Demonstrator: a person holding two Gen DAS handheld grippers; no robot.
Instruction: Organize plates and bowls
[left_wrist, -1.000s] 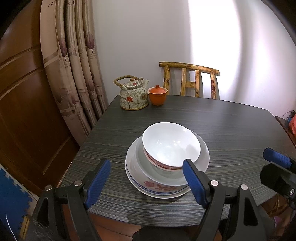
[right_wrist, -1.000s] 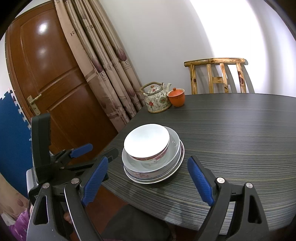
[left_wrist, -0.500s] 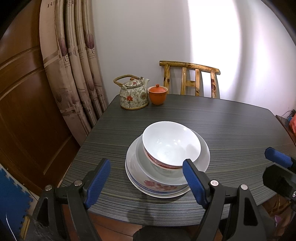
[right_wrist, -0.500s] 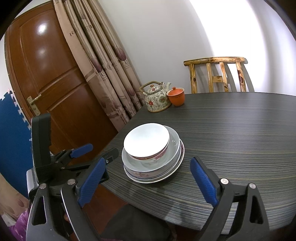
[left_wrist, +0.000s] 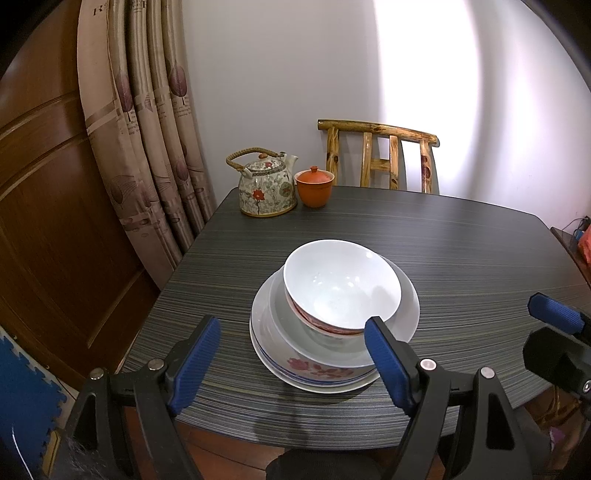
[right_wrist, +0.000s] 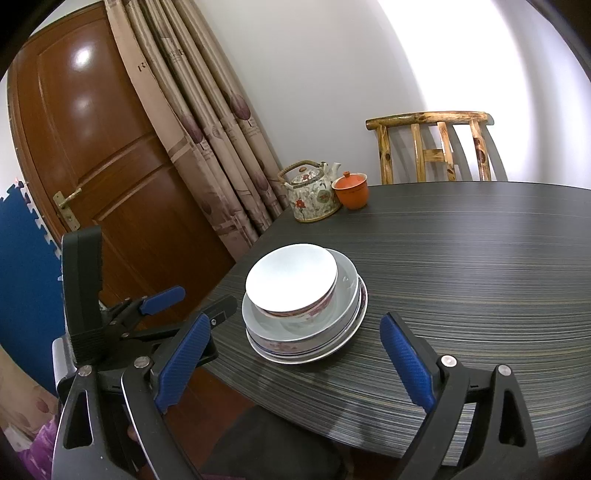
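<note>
Left wrist view is showing a beige curtain (left_wrist: 147, 122) hanging at far left, its small printed lettering too blurred to read. Moving right, a white bowl (left_wrist: 341, 284) is sitting in stacked plates (left_wrist: 295, 363) on the dark striped desk (left_wrist: 461, 240). Left gripper (left_wrist: 291, 360) and right gripper (right_wrist: 295, 362) are both hovering released, jaws grasping nothing. A wooden chair (left_wrist: 380, 158), partly hidden, is standing behind.

My left gripper (left_wrist: 291, 360): black angular frame, ribbed blue pads (left_wrist: 194, 363), silver round screws. My right gripper (right_wrist: 295, 365): same black frame, blue ribbed pads (right_wrist: 406, 360), silver screws.
</note>
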